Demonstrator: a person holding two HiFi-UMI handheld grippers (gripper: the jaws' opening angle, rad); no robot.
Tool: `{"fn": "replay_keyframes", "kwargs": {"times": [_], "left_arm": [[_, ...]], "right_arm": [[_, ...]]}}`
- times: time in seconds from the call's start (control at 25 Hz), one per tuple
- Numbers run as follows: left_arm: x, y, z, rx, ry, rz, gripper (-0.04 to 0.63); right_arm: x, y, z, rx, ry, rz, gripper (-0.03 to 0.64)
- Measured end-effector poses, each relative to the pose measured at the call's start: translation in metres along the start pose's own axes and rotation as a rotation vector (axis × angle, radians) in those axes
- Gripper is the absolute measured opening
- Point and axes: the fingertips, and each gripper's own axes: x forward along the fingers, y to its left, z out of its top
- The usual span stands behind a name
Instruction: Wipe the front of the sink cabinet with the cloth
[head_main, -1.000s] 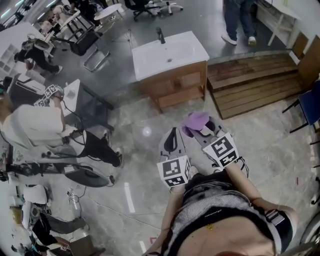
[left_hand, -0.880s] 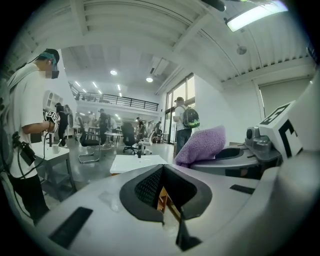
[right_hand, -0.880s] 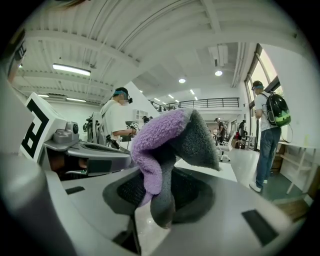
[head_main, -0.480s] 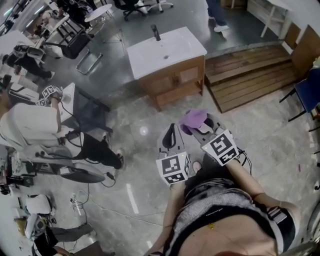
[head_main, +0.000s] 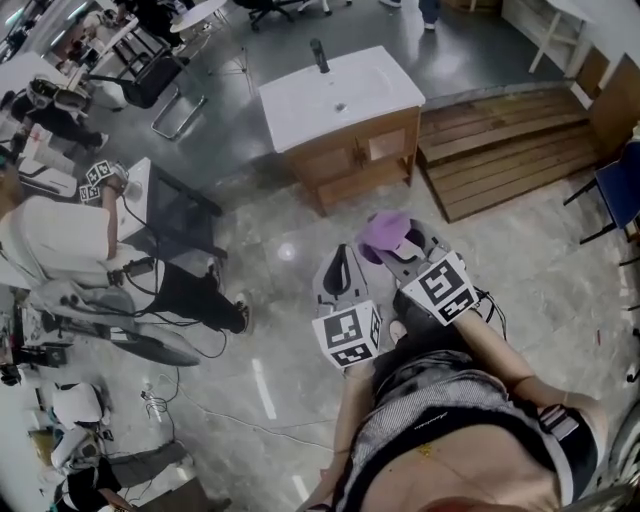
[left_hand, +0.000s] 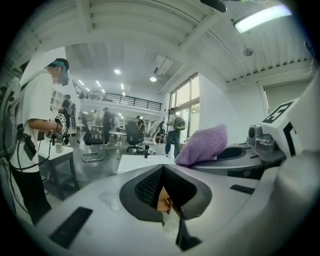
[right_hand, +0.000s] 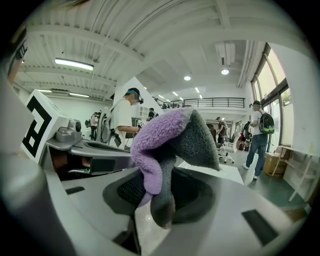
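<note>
Head view: the wooden sink cabinet with a white basin top (head_main: 352, 160) stands well apart from the left tongs (head_main: 343, 260) and the right tongs (head_main: 400, 255).

Left gripper view: the left tongs are closed together, holding nothing.

Right gripper view: the right tongs are clamped on the fluffy purple-and-grey cloth (right_hand: 167, 132), which is bunched above them.

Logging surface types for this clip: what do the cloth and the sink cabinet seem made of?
The cloth: soft fuzzy pile, purple one side, grey the other; likely microfibre or terry. The sink cabinet: matte brown front, probably wood or veneer.
</note>
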Motion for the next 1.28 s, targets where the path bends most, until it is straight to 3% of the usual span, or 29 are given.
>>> {"fn": "replay_keyframes", "kwargs": {"times": [0.68, 1.28], "left_arm": [[0.112, 0.015, 0.029, 0.033, 0.020, 0.026, 0.000], [0.192, 0.029, 0.044, 0.026, 0.026, 0.114, 0.000]], "right_arm": [[0.078, -0.093, 0.014, 0.041, -0.019, 0.039, 0.178], [0.126, -0.161, 0.019, 0.032, -0.029, 0.117, 0.178]]}}
